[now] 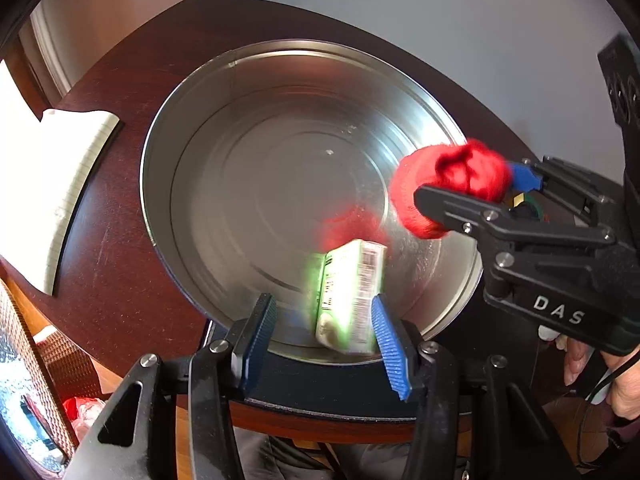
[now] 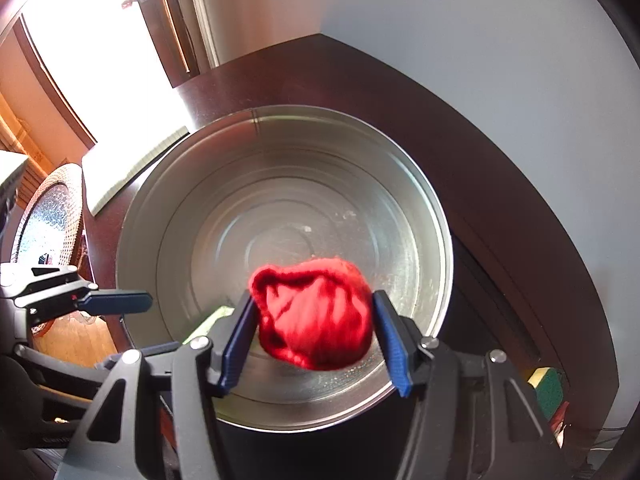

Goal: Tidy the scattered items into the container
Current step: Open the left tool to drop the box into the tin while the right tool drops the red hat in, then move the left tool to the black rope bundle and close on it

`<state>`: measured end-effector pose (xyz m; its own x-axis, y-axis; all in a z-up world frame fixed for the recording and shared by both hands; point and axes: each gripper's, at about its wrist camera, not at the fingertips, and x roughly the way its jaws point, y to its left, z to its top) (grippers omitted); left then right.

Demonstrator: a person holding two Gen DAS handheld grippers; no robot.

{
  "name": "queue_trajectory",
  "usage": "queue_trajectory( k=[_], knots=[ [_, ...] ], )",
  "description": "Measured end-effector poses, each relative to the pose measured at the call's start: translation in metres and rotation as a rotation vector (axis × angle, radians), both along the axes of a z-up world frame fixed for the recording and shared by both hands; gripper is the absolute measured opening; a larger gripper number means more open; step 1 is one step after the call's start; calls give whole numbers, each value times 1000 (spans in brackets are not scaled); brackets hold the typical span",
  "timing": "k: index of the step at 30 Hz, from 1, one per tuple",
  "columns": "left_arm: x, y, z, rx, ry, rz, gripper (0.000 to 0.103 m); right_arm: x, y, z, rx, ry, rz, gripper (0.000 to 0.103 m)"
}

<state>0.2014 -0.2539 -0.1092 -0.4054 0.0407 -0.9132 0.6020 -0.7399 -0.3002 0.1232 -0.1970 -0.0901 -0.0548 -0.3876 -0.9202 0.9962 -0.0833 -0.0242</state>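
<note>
Round silver metal tin [image 1: 192,128]: bottom bare | left tongs [image 1: 324,336] spread, blurred green-white box [image 1: 352,296] dropping free | right tongs [image 2: 316,328] flank red knitted bundle [image 2: 316,312], grip unclear | counter [image 1: 120,240] remainder: unseen.

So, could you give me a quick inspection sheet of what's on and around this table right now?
Surface: dark wooden table, scuffed.
Job's things: round metal tin, open; small printed box, blurred, over the tin's near edge; red cloth bundle over the tin.
Clutter: lined notepad beside the tin; yellow-green sponge on the other side of the tin.
Grippers: left gripper, jaws open, with a gap beside the box; right gripper, jaws against the red cloth bundle.
Cables: thin black cable by the person's hand.
Surroundings: pale wall, bright window, wicker chair.
</note>
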Motion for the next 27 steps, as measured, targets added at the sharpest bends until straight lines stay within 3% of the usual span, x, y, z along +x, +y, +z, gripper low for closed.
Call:
queue_trajectory(
  k=[8,10,11,12,17,27],
  knots=[
    [13,-1,15,-15,18,21,52,-6,14,20,-67,-26,-40,58],
    [12,3,20,-27,29,14,52,-9,20,31,-101,-40,-57,61],
    [12,5,23,-35,36,8,52,-10,24,37,-118,-47,-66,69],
    [11,3,25,-44,40,2,52,-15,33,44,-139,-66,-87,75],
    [-3,-2,27,-69,45,-22,53,-46,87,71,-208,-105,-215,76],
    [-51,40,35,-116,52,-143,57,-89,193,76,-200,-104,-444,77]
  ],
)
